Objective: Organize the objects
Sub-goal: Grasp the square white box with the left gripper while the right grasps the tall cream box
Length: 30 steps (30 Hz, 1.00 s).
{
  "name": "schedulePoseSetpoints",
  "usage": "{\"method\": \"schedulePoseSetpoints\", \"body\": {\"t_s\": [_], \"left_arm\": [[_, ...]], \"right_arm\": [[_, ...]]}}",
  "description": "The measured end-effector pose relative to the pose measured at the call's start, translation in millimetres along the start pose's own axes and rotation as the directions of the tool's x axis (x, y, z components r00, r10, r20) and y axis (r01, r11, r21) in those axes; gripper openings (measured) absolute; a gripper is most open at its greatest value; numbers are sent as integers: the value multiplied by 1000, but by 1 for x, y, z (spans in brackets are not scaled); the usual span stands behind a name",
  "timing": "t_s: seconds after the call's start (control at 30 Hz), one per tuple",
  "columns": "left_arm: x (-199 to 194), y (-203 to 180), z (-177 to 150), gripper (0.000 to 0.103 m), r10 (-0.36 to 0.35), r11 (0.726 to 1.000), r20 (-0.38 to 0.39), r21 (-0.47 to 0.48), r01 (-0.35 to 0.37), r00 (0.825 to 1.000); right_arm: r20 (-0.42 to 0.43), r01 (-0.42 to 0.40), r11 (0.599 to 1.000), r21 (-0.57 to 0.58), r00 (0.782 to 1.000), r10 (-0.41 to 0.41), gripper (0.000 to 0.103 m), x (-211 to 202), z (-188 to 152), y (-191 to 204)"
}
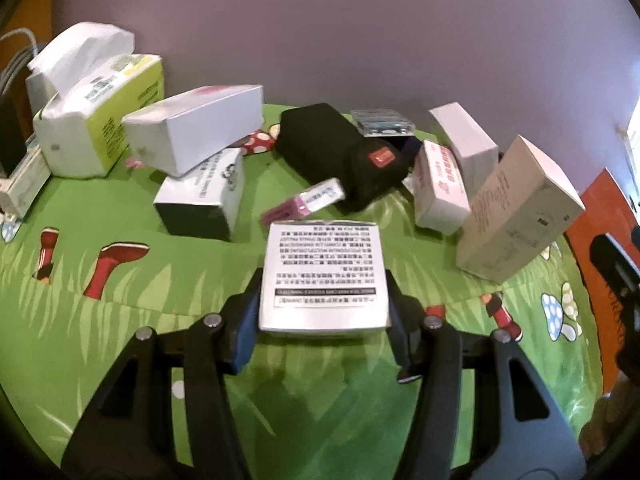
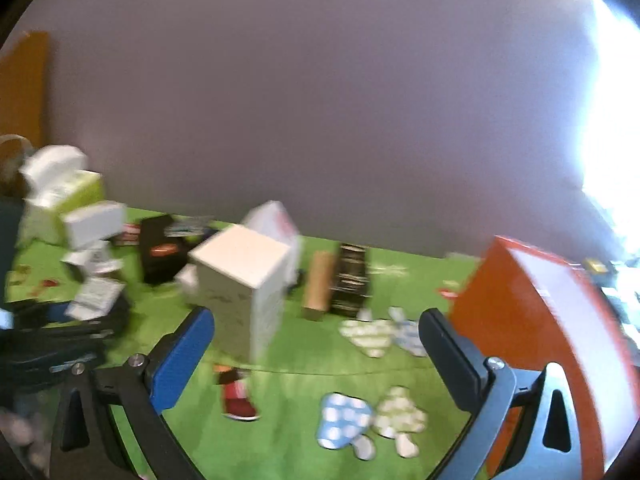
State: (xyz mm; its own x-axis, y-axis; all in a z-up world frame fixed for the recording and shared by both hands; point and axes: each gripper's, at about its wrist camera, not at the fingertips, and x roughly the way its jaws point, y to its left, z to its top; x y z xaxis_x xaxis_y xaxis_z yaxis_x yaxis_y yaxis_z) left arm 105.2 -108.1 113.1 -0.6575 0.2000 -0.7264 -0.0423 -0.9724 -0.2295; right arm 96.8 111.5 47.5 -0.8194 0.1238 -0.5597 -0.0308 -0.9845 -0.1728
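My left gripper is shut on a small silver box with a printed label, its blue pads pressing both sides just above the green cloth. The same box shows blurred at the left of the right wrist view. My right gripper is open, with nothing between its fingers. It hangs over the cloth, in front of a tall white box.
A tissue pack, white boxes, a black pouch, a pink tube and a beige box crowd the back. An orange box stands at the right, a brown box and a black box behind.
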Motion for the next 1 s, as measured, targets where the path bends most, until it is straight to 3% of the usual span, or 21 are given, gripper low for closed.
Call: {"method": "schedulePoseSetpoints", "body": {"t_s": [0.1,0.13,0.23,0.33,0.43,0.57,0.63,0.67,0.7,0.73,0.9,1.0], "left_arm": [[-12,6,-6,58,-6,1000,-5,-5,6,1000],[-14,3,-13,58,-5,1000,-7,-5,5,1000],[-12,-1,-27,58,-15,1000,-12,-14,14,1000],[4,-3,-34,58,-18,1000,-13,-22,18,1000],[8,-5,-36,58,-21,1000,-14,-24,21,1000],[16,-7,-39,58,-16,1000,-16,-21,15,1000],[22,-7,-39,58,-14,1000,-18,-18,14,1000],[22,-7,-39,58,-15,1000,-18,-17,15,1000],[21,-7,-39,58,-16,1000,-17,-17,15,1000],[20,-7,-38,58,-16,1000,-12,-17,15,1000],[20,-13,-42,58,-39,999,7,-6,39,999],[16,-22,-43,58,-98,995,22,-3,98,995]], "right_arm": [[-54,-183,975,127,980,191,103,12,0,-7],[-40,-192,971,143,979,200,103,12,-1,-6],[5,-192,976,100,981,192,103,8,-1,9],[-23,-148,987,59,988,150,103,13,4,27],[-27,-77,993,94,996,80,103,29,11,31],[-79,-35,990,136,996,46,102,47,15,31],[-106,-39,987,154,993,56,97,59,15,28],[-112,-43,985,166,992,62,85,63,13,26],[-127,-53,981,189,989,78,64,67,11,21],[-139,-58,977,204,986,87,56,69,10,18],[-134,-91,970,227,983,124,55,57,5,0],[-117,-134,964,232,980,164,55,41,3,-15]]}}
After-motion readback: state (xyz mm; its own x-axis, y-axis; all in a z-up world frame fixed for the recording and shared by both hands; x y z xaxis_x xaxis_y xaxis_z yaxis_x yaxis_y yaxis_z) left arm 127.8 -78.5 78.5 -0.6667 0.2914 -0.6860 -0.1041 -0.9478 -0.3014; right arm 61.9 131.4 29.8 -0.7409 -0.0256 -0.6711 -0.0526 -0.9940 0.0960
